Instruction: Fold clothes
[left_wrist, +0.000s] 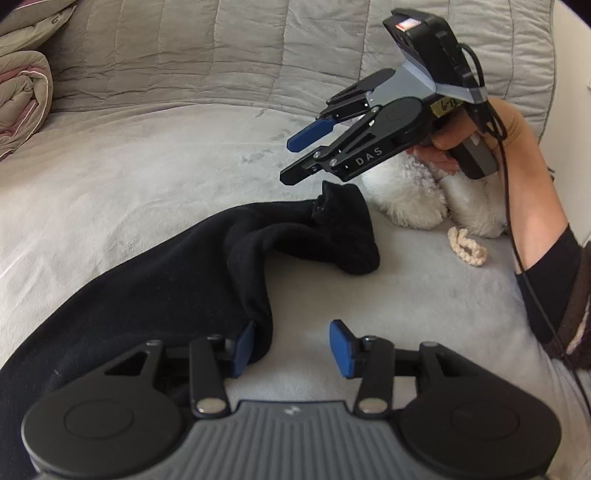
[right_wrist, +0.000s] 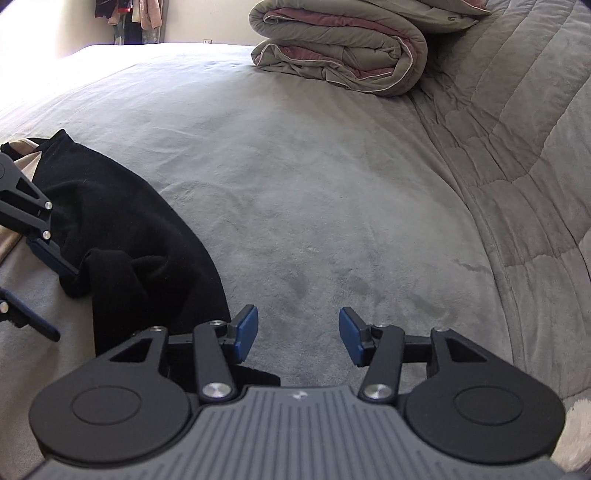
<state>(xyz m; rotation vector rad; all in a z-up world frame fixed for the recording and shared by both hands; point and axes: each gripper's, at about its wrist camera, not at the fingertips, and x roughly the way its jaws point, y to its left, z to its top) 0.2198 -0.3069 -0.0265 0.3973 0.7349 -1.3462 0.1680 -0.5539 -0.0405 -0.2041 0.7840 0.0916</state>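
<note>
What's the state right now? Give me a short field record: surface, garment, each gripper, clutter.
surface: grey bedspread
garment: black garment, lying rumpled, not yet folded
left gripper: open, low over the bed; left pad against the garment's edge, no grip
right gripper: open, held above the garment's bunched end, holding nothing
clutter: white fluffy item and cream braided loop beside the garment; folded comforter at the far side

Black garment, soft knit, rumpled, one end bunched and twisted, lying on grey bed cover
</note>
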